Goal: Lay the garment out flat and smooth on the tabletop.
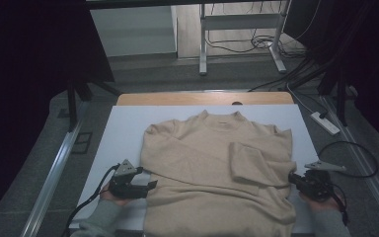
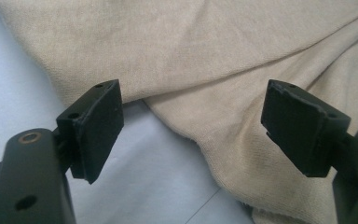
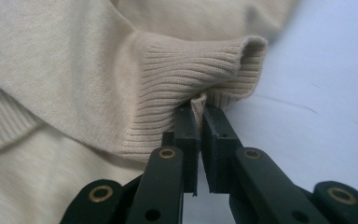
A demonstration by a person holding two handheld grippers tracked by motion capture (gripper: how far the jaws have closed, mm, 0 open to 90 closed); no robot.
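Two tools are engaged in folding the beige sweater (image 1: 212, 163) spread mid-tabletop (image 1: 123, 128): its ribbed cuff (image 3: 200, 65) is pinched by the right tool (image 3: 198, 112) at 4 o'clock, the left tool (image 2: 193, 121) is held spread at 8 o'clock, and a careful carry inward is judged next.

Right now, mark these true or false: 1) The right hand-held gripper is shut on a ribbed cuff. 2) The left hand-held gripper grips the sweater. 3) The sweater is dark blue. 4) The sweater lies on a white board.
1) True: the right hand-held gripper pinches the ribbed cuff.
2) False: the left hand-held gripper stands open, with the sweater beyond its jaws.
3) False: it is beige.
4) True: it lies on the white board.
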